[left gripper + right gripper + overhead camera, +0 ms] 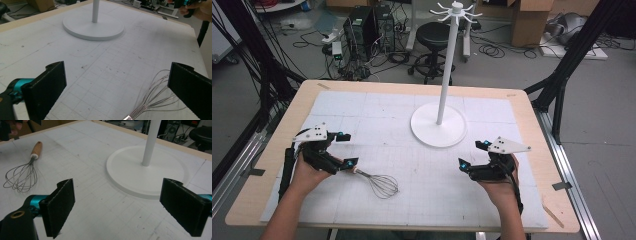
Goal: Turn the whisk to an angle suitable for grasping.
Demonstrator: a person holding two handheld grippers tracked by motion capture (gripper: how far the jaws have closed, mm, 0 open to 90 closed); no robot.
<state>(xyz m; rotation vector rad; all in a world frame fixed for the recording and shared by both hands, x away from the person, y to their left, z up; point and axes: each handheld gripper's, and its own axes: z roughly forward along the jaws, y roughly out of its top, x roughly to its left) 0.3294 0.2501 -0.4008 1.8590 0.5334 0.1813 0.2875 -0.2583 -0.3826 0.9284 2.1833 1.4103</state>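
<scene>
While whisk (pixel 382 184) lies on gridded mat (pixel 422 165), cables litter floor (pixel 362 40).

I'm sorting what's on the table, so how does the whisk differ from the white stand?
The whisk lies flat on the mat; the white stand rises upright from a round base. The whisk is bare metal wire with a wooden handle; the stand is plain white all over. The whisk sits close beside the left claw; the stand sits farther back, apart from both claws. Both rest on the same gridded mat.

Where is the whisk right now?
In the high view the whisk lies flat on the white mat, front left, beside the open left gripper, well short of the stand's base.
</scene>
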